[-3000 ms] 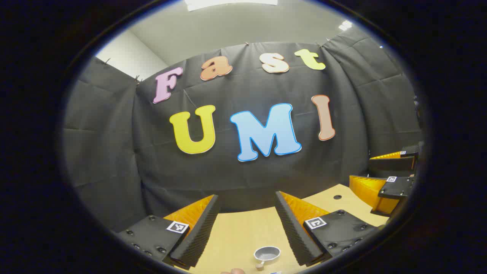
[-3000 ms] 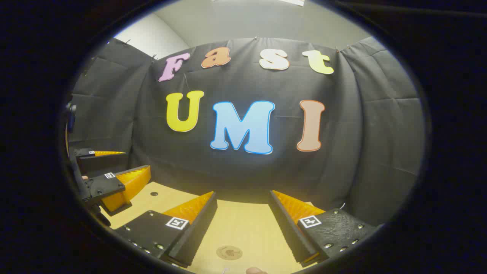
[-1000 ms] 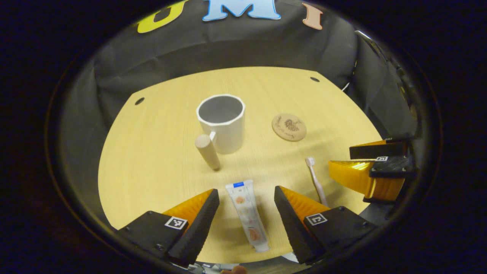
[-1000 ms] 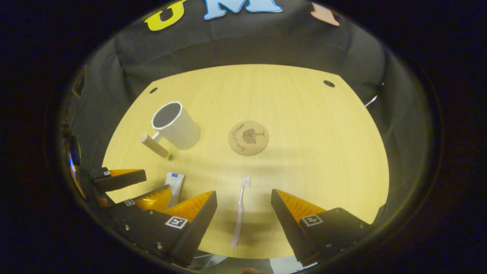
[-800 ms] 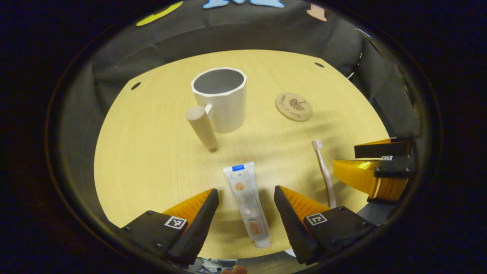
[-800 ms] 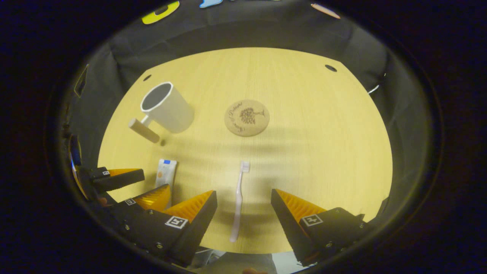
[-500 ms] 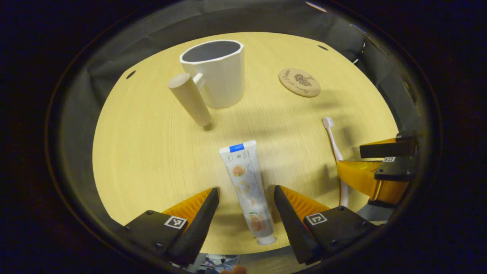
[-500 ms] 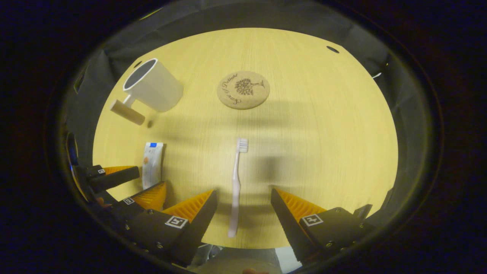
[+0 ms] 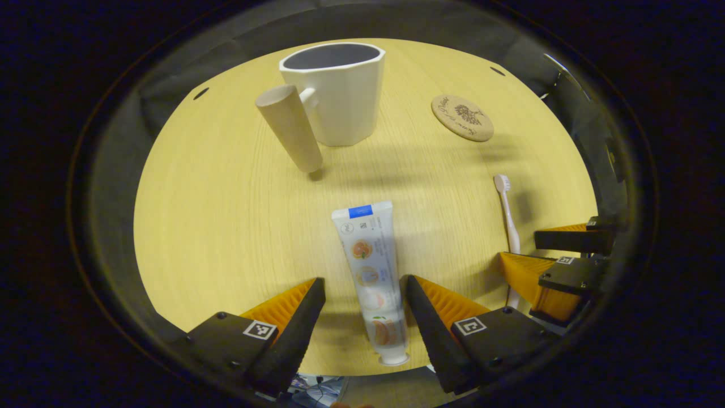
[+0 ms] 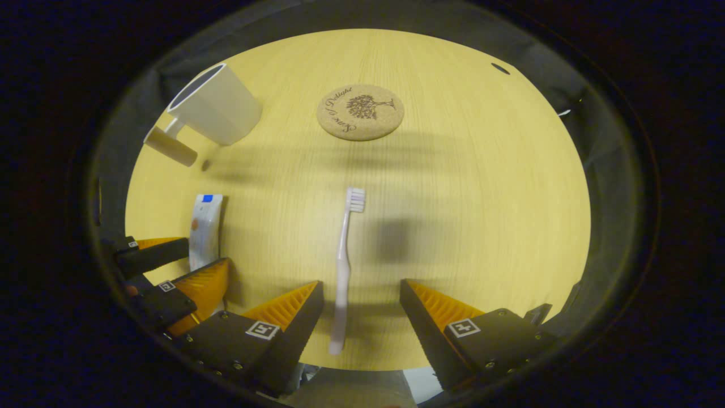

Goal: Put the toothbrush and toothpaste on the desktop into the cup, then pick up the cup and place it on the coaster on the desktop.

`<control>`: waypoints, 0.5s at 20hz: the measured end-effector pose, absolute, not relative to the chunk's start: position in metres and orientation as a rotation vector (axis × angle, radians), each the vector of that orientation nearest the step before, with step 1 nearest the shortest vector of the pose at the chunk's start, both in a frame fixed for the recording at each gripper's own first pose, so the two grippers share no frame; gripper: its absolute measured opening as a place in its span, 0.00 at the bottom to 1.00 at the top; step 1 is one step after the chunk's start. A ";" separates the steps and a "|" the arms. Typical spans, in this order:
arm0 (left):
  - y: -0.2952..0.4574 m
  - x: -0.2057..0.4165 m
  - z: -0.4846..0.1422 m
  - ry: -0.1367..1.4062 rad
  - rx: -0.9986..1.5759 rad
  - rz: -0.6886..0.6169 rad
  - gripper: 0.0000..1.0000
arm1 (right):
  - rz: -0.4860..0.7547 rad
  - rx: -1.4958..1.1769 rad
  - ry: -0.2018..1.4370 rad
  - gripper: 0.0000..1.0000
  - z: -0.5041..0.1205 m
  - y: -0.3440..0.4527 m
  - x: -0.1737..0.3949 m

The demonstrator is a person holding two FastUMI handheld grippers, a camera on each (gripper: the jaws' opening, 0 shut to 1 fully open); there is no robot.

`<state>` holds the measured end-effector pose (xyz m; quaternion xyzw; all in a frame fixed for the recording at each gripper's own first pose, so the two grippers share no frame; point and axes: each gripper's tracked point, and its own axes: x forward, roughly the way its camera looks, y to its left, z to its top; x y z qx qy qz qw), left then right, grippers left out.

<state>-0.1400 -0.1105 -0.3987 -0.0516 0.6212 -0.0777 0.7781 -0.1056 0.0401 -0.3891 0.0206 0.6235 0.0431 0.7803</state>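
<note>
**Inspector A:** Start with the largest item. The desktop (image 9: pixel 215 226) is pale wood with a rounded far edge. In the left gripper view the white cup (image 9: pixel 340 93) stands upright at twelve o'clock, its mouth open, its wooden peg handle (image 9: pixel 290 128) slanting toward eleven o'clock.

**Inspector B:** Confirmed. In the right gripper view the cup (image 10: pixel 218 110) sits at ten o'clock. The left gripper (image 9: pixel 362 300)?

**Inspector A:** Fingers spread wide, grasping nothing. The toothpaste (image 9: pixel 371 272) lies flat between them at six o'clock, cap toward the near edge, crimped end pointing at the cup. Whether the right-hand pad touches the tube, I cannot tell.

**Inspector B:** The right gripper (image 10: pixel 361 309) is likewise released, fingers apart. The toothbrush (image 10: pixel 344 255) lies flat between them, bristles pointing to twelve o'clock, handle end near the desk's near edge. No pad presses on it.

**Inspector A:** The coaster (image 10: pixel 360 112)?

**Inspector B:** Round cork, printed, at twelve o'clock in the right gripper view, beyond the bristles and bare. In the left gripper view it (image 9: pixel 462 118) lies at two o'clock, apart from the cup.
</note>
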 end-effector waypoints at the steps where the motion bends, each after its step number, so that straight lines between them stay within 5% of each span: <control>1: -0.111 -0.140 -0.398 1.344 -0.113 -0.169 0.98 | 0.089 0.044 1.349 0.91 -0.389 0.040 -0.106; 5: -0.112 -0.139 -0.397 1.344 -0.102 -0.176 0.98 | 0.087 0.035 1.369 0.85 -0.389 0.044 -0.107; 7: -0.116 -0.136 -0.398 1.338 -0.091 -0.193 0.88 | 0.113 0.016 1.389 0.82 -0.386 0.048 -0.109; 10: -0.119 -0.136 -0.397 1.345 -0.074 -0.211 0.58 | 0.121 0.000 1.405 0.31 -0.388 0.054 -0.112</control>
